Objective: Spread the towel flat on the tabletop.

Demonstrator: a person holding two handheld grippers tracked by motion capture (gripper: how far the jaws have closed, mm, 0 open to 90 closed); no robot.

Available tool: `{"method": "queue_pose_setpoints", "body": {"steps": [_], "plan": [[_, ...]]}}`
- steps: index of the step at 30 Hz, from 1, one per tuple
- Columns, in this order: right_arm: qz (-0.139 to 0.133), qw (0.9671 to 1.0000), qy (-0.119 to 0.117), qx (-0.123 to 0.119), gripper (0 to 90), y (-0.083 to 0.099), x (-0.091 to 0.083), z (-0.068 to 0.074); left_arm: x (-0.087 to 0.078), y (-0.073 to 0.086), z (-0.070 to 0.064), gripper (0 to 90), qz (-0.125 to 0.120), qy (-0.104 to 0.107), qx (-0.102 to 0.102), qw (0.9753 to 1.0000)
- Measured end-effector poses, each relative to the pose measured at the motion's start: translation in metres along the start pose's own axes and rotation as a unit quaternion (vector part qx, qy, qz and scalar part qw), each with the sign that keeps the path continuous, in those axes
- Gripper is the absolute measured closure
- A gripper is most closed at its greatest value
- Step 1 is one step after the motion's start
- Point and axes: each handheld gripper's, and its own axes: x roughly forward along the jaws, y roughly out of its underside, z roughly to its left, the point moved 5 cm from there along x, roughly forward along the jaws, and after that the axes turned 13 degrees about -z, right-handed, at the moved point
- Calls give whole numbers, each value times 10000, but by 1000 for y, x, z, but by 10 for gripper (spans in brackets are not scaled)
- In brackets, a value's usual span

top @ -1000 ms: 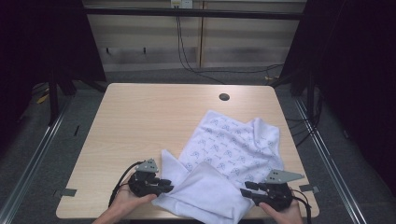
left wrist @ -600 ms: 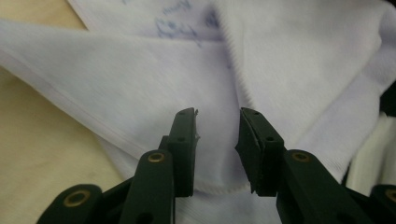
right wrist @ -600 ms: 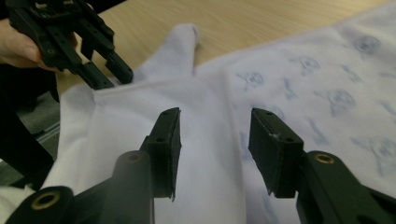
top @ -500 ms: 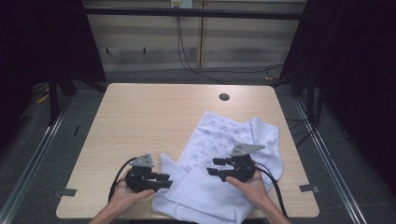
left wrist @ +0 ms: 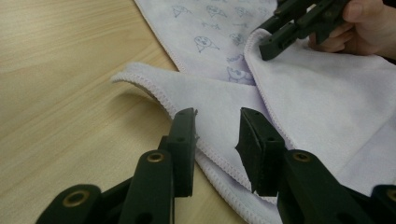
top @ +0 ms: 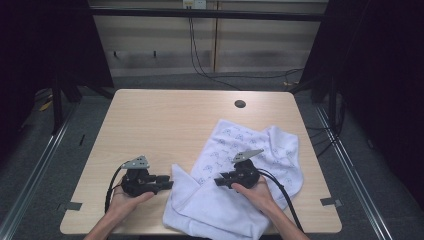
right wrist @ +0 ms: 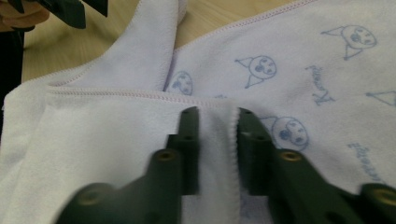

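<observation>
White printed towel (top: 250, 175) lies crumpled on the table's (top: 165, 125) near-right part. Left gripper (top: 167, 184) sits at its left corner, jaws apart astride the stitched hem. Right gripper (top: 220, 181) over the folded flap, jaws parted with a hemmed edge (right wrist: 231, 154) between them, seemingly not pinched.

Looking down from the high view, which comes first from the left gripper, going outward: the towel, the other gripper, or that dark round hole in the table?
From the left gripper:
1. Towel, just to its right, its near corner by the jaws.
2. Right gripper, farther right, over the towel.
3. Hole, far side of the table, toward the back right.
</observation>
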Motion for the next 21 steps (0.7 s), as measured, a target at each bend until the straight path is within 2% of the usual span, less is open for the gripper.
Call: {"method": "queue_pose_setpoints", "body": {"steps": [1,4,7,9,13,14,16,19,21], "plan": [[-89,9999,-1,47,868,-3,-3,1,0,0,0,661,-28,26,12,10000],[-450,9988,168,0,876,-15,-22,2,-2,-1,-2,655,-80,50,6,10000],[-726,9963,448,-76,883,-20,-46,-1,-1,-1,-3,645,-72,44,-2,10000],[-739,9951,654,-94,884,-17,-63,-7,1,1,-7,622,77,127,113,9998],[-837,9897,1160,75,884,-1,-98,-26,10,4,-15,614,249,318,225,9989],[-857,9884,1239,180,884,3,-106,-31,14,4,-17,614,287,310,245,9988],[-888,9847,1483,231,884,10,-121,-40,24,6,-19,614,415,301,287,9983],[-923,9807,1700,303,884,18,-137,-50,40,9,-19,614,633,233,349,9971],[-933,9786,1808,314,884,22,-144,-55,47,11,-20,617,807,165,538,9951]]}}
